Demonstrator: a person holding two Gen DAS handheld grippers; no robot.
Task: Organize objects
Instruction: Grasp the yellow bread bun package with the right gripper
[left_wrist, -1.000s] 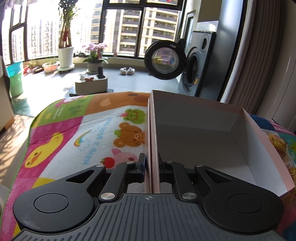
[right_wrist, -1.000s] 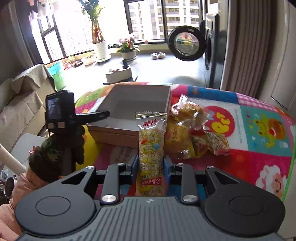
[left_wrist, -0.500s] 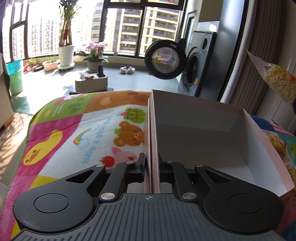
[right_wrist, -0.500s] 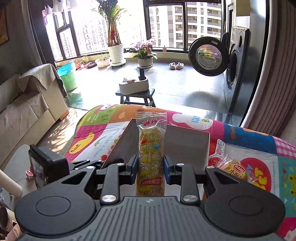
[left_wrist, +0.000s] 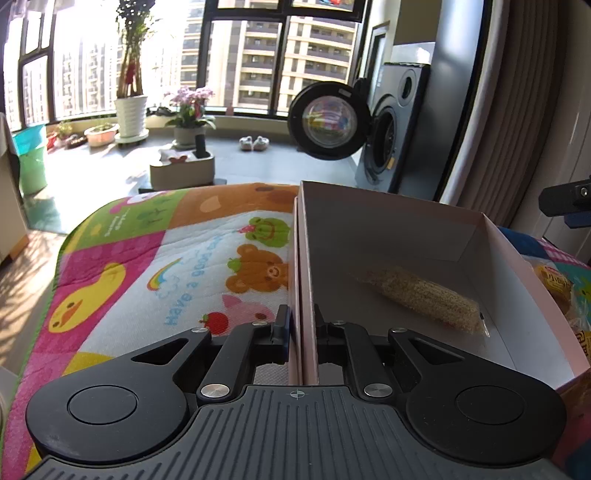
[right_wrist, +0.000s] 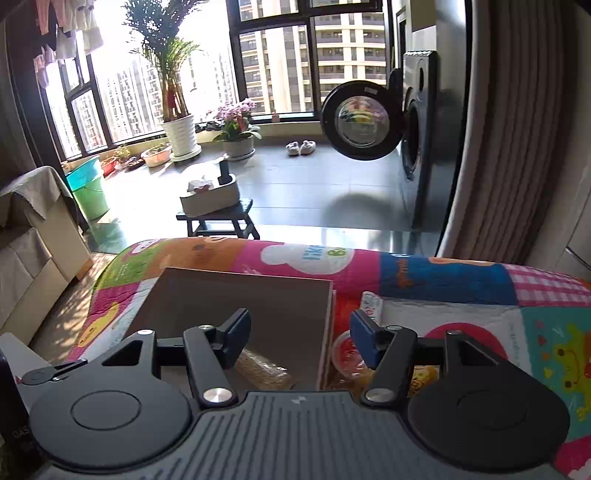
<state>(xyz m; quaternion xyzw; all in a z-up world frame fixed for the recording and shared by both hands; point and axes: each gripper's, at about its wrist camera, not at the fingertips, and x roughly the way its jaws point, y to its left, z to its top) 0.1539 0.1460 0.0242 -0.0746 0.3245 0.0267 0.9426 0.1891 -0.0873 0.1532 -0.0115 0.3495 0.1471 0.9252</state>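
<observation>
snack bar (right_wrist: 264, 371) seemingly below spread right tongs (right_wrist: 299, 334)

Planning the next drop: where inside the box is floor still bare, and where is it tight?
Box: bare floor between the far wall and the snack bar, and along the left wall held by the left gripper. Crowded: outside its right wall, the packet pile under the open right gripper.

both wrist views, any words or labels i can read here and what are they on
"Have a good" in blue letters on the colourful cartoon-print play mat; the line runs on, hidden by the pink cardboard box.
Red print on the yellow snack packets beside the box: too blurred to read.
Large letters on the mat's white cloud patch: only partly visible, not readable.
</observation>
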